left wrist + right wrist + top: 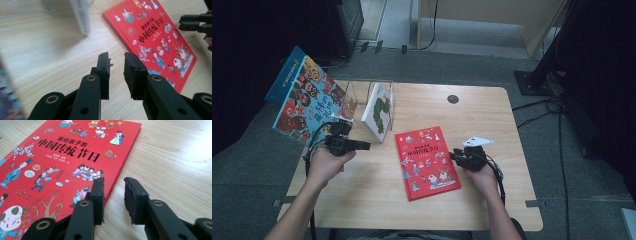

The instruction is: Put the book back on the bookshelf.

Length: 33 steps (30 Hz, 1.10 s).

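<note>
Both pairs of jaws stand narrowly apart on nothing. The right gripper point(455, 155) straddles the right edge of the red book point(427, 161), which lies flat mid-table; the left gripper point(364, 145) points at it from well left. Likely step: seizing that edge, which requires sliding one jaw beneath it.

Both grippers matte black, two-jaw, same build. Left gripper point(117, 75): flat linkage arms, brass-coloured pivot bushings, plain holes further down the links; block-shaped pads, inner faces rough and chipped along the edges. Right gripper point(113, 200): same links and bushings, pads equally worn. In the high view the right one carries a pale three-cornered plate on top; black cable trails from each body back along the forearm. Forearms bare, no sleeves or gloves in shot.
</note>
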Each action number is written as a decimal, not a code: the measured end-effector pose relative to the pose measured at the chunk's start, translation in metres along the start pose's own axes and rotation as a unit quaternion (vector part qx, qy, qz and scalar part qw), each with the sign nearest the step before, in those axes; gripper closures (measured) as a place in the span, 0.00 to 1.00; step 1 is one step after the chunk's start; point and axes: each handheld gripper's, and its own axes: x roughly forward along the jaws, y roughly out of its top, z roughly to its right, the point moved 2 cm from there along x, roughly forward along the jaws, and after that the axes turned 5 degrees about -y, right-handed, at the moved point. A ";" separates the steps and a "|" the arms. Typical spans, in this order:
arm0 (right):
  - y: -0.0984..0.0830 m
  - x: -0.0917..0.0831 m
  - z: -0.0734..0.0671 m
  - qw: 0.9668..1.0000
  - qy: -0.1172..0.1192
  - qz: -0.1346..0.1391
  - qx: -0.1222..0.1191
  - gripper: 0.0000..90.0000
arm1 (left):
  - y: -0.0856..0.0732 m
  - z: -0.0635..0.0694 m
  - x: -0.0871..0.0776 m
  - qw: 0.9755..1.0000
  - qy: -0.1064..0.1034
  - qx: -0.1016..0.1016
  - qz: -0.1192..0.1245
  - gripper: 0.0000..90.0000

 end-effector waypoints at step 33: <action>-0.026 -0.011 -0.013 1.000 -0.004 -0.018 -0.002 1.00 | -0.022 0.019 0.084 0.998 -0.035 0.042 -0.044 0.88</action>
